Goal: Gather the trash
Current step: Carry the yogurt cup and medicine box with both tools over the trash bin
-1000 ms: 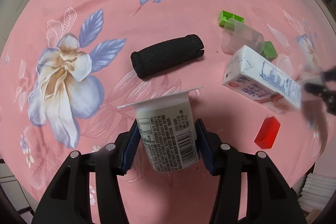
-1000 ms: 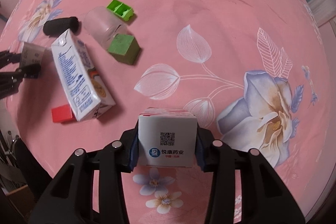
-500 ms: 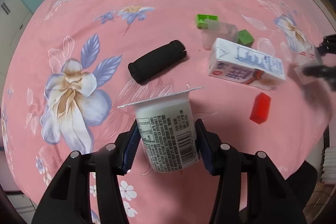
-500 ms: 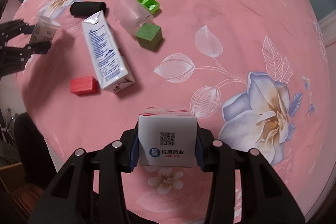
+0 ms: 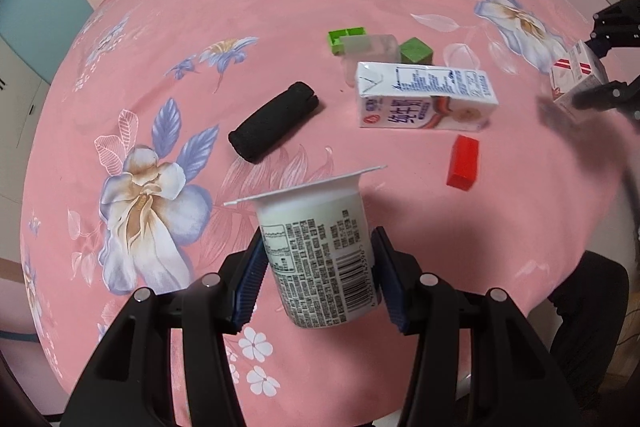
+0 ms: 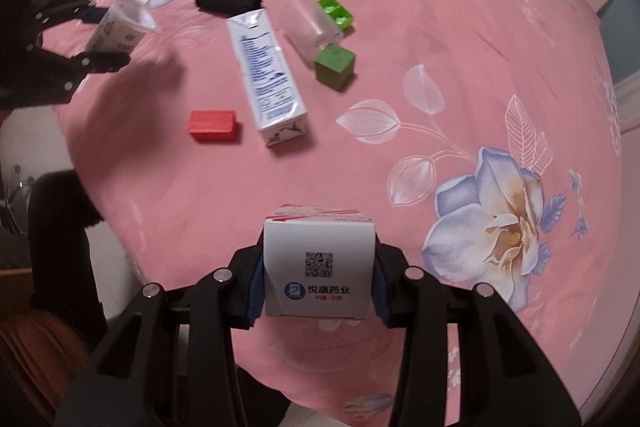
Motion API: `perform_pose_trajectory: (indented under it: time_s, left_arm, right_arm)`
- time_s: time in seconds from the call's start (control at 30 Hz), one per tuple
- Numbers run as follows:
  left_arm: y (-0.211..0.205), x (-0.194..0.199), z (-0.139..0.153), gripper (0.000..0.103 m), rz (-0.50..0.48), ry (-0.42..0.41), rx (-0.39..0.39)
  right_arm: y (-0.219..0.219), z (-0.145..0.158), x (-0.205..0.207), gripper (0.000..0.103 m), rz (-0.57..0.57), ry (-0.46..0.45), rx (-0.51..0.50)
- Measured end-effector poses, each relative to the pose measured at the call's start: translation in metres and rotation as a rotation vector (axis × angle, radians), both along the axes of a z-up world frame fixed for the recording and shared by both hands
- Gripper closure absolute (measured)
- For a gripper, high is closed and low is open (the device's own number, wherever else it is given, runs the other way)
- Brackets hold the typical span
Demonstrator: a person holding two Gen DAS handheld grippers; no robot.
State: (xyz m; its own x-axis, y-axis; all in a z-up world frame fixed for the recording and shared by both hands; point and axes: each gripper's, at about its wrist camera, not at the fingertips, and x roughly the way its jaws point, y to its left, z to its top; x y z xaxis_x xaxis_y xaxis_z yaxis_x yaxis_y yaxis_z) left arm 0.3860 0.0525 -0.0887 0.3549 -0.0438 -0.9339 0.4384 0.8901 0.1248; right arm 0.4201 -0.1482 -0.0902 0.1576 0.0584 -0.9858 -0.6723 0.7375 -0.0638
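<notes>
My left gripper is shut on a white yogurt cup and holds it above the pink flowered table. My right gripper is shut on a small white medicine box, also held above the table. A milk carton lies on its side mid-table; it also shows in the right wrist view. The left gripper with the cup shows at the left of the right wrist view. The right gripper with the box shows at the right of the left wrist view.
A black foam roll, a red block, a green cube, a green two-cell piece and a clear plastic cup on its side lie around the carton. The table edge runs close below both grippers.
Both grippers have risen and pulled back from the table with their loads. The objects on the table look smaller and have not moved.
</notes>
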Motion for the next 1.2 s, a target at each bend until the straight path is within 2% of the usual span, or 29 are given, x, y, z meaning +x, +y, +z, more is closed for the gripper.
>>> perform_pose_trajectory:
  time_s: [0.57, 1.2]
  left_arm:
    - [-0.018, -0.049, 0.025, 0.049, -0.155, -0.004, 0.029]
    - [-0.047, -0.132, 0.06, 0.049, -0.337, -0.042, 0.041]
  right_arm:
    - [0.016, 0.037, -0.062, 0.06, 0.125, -0.055, -0.011]
    - [0.036, 0.071, -0.166, 0.06, 0.259, -0.112, -0.001]
